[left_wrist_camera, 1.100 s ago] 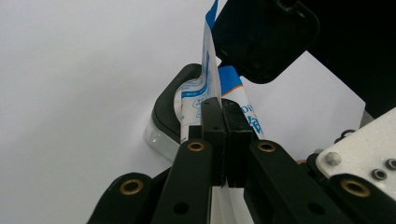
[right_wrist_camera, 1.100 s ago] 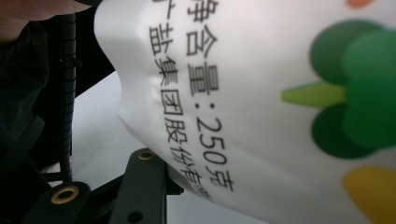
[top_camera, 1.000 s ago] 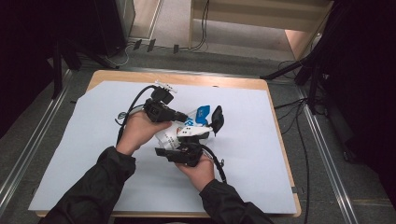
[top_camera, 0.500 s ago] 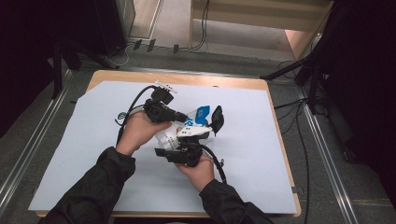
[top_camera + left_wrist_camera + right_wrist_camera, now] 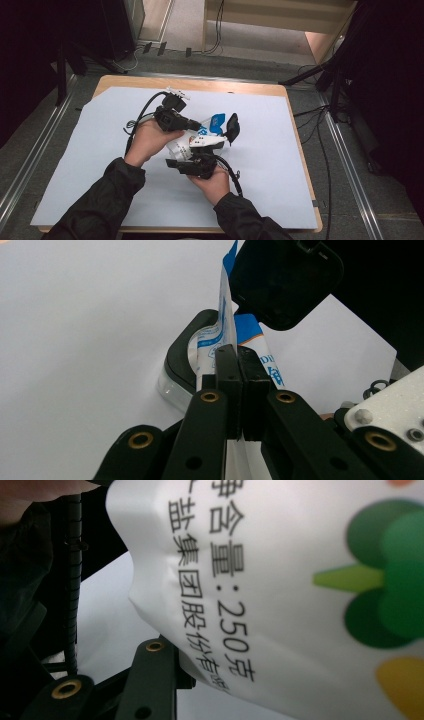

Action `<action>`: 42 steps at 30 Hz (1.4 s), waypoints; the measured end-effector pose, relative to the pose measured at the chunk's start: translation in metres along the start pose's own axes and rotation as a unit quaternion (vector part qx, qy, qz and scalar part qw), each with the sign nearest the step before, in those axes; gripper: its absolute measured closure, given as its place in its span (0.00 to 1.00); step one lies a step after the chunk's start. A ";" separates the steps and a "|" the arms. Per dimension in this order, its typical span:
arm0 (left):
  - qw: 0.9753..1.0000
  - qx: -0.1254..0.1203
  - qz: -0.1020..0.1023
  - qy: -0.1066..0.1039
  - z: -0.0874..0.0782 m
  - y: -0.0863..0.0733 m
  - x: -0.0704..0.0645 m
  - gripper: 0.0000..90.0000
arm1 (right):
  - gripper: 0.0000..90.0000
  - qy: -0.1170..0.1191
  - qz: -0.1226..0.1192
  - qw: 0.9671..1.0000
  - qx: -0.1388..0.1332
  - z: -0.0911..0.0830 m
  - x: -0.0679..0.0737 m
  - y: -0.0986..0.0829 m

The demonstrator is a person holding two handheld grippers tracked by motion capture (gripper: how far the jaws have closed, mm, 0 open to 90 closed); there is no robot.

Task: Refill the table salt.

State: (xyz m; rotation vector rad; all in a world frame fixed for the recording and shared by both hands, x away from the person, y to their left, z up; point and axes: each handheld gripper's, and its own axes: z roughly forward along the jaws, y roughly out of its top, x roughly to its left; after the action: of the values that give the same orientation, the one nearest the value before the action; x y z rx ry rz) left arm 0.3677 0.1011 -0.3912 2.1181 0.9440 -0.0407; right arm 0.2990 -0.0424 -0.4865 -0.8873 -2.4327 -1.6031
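From above, both hands meet mid-table over a white and blue packet [image 5: 192,142], the left gripper [image 5: 197,125] and right gripper [image 5: 200,150] on it. Left gripper view: jaws pinch the packet's edge beside a black container [image 5: 182,352]. Right gripper view: packet close; jaw state unclear.

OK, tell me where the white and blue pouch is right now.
In the high view the white and blue pouch sits mid-table on the pale sheet, between the left hand-held gripper and the right hand-held gripper; the left gripper view shows its jaws clamped on the pouch's edge.
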 end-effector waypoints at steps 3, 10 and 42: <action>1.000 0.000 0.001 0.002 0.000 0.000 0.000 1.00 | 0.70 0.002 0.001 1.000 0.001 0.000 0.000 0.000; 1.000 0.001 0.002 0.004 -0.001 0.000 -0.001 1.00 | 0.70 0.002 -0.001 1.000 0.001 0.000 0.000 0.000; 1.000 0.006 -0.017 -0.008 -0.003 0.001 0.002 1.00 | 0.70 0.013 0.003 1.000 -0.002 0.000 0.001 0.002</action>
State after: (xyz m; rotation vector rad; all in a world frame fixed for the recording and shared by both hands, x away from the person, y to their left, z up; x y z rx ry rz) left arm 0.3692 0.1034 -0.3892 2.1095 0.9728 -0.0809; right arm 0.2990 -0.0412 -0.4839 -0.8682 -2.4083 -1.6064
